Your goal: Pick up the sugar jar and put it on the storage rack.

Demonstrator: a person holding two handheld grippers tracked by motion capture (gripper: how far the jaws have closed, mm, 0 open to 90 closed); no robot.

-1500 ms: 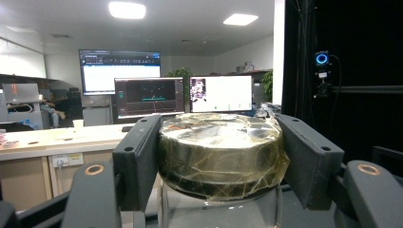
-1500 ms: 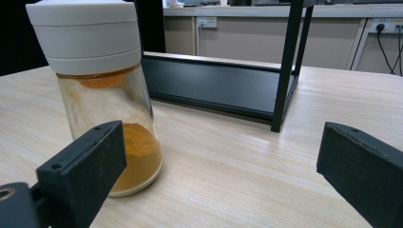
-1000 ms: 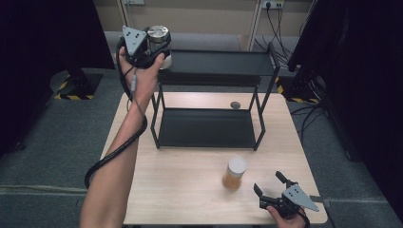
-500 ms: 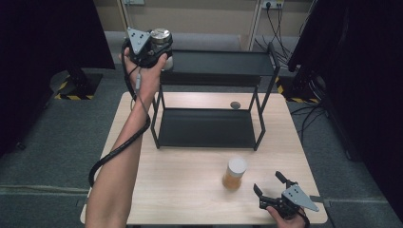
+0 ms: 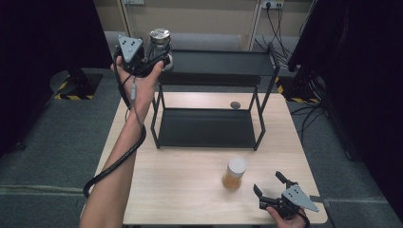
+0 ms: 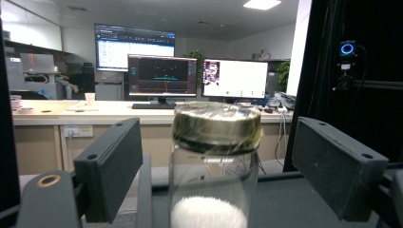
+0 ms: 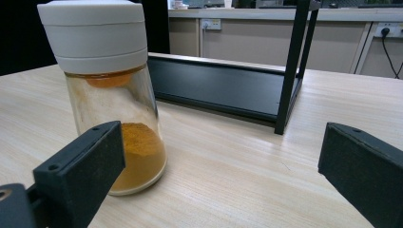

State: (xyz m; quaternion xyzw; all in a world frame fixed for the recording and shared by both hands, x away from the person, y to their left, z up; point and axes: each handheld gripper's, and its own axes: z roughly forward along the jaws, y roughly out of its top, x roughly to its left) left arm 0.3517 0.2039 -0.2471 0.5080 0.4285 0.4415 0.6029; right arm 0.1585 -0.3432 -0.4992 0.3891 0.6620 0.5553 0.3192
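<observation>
Left gripper [image 5: 159,61] is up at the left end of the rack's top shelf [image 5: 223,64], about 11 o'clock in the high view. Its jaws have just been opening and now stand apart, with the metal-lidded glass jar [image 6: 216,156] between them but the pads clear of the glass on both sides, as the left gripper view shows. The jar, white powder at the bottom, looks to be standing upright on the shelf, close to the left edge.

Step in hand reads as release after placing. To do it well: pull straight back along the jaw axis with no sideways drift, since either pad could clip the jar and tip it off that end. Don't drop the hand until the jaws are past the lid.

Right gripper [image 5: 272,186] sits low at 5 o'clock on the worktop [image 5: 180,190], jaws wide apart and empty. The white-capped spice jar [image 7: 107,90] with orange powder stands just ahead of it at 11 o'clock, untouched. Probably next.
</observation>
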